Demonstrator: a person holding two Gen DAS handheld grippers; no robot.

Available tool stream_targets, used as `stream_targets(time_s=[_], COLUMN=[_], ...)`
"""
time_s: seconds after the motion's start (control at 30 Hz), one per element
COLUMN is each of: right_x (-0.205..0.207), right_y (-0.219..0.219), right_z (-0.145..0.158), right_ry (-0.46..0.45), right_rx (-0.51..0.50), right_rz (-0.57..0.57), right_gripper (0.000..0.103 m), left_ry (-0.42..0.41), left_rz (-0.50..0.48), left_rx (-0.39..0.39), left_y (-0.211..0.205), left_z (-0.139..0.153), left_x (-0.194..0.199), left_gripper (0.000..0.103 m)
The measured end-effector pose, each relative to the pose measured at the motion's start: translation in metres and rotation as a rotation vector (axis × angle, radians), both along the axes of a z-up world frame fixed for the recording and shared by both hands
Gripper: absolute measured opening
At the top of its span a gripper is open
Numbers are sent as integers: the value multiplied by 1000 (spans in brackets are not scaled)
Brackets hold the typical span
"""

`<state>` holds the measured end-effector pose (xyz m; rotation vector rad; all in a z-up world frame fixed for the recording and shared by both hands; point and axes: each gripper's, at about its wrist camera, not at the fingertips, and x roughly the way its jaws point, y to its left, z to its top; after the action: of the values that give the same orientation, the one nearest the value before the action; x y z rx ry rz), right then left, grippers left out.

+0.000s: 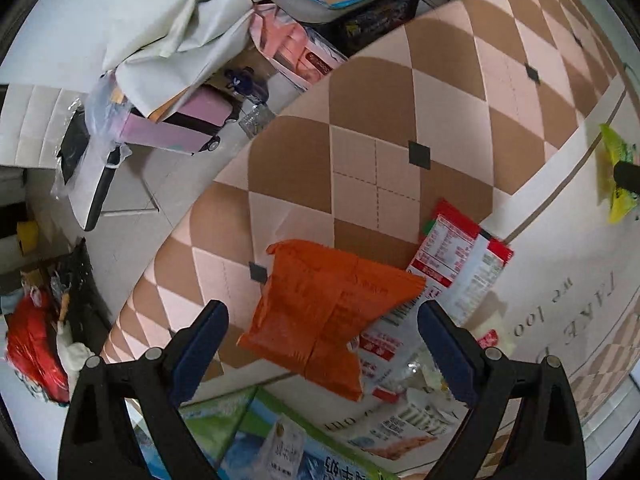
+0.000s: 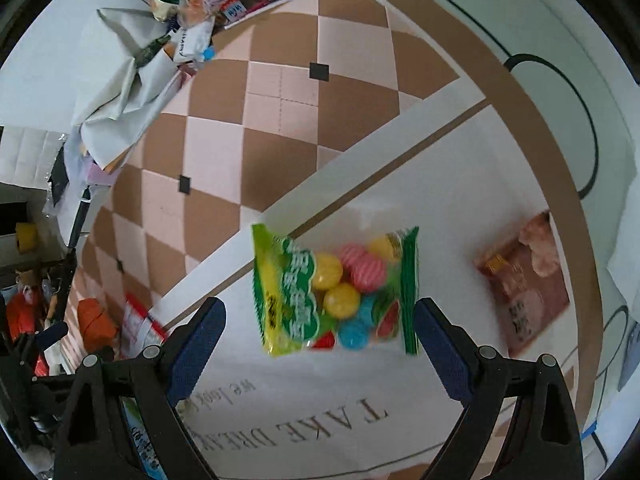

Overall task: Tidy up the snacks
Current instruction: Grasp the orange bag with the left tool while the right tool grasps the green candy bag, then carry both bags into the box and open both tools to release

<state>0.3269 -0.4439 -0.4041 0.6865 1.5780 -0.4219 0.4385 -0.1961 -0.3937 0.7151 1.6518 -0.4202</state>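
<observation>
An orange snack bag (image 1: 328, 312) lies on the pink-and-brown checkered mat (image 1: 360, 140), overlapping a red-and-white packet (image 1: 460, 256) and a white packet (image 1: 400, 412). My left gripper (image 1: 322, 344) hangs over it, jaws wide open, pads on either side and not touching. A green-and-yellow bag of coloured candy balls (image 2: 336, 292) rests on the white part of the mat. My right gripper (image 2: 320, 340) points straight down at it, open, with the pads clear of the bag's edges. That candy bag (image 1: 618, 176) also shows at the far right of the left wrist view.
A brown-pink snack packet (image 2: 524, 284) lies right of the candy bag. A blue-green box (image 1: 280, 432) sits under the left gripper. A heap of bags and packets (image 2: 192, 0) crowds the mat's far corner. Beyond the edge are a pink suitcase (image 1: 180, 120) and a red bag (image 1: 32, 352).
</observation>
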Motion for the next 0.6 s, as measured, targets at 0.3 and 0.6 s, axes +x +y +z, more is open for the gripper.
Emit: stream_targets(time_s=[0.3,0.6], right_x=[15,22], right_y=[-3,12], right_z=[-19,-27], right_ry=[44,70], right_rx=[-38,-106], right_rz=[34,105], right_gripper=[95,82], left_ry=[-60,-80], left_rz=[7,61], left_rx=[-15,-45], left_y=[0,5], left_z=[0,12], left_x=[0,3], left_gripper=[55,46])
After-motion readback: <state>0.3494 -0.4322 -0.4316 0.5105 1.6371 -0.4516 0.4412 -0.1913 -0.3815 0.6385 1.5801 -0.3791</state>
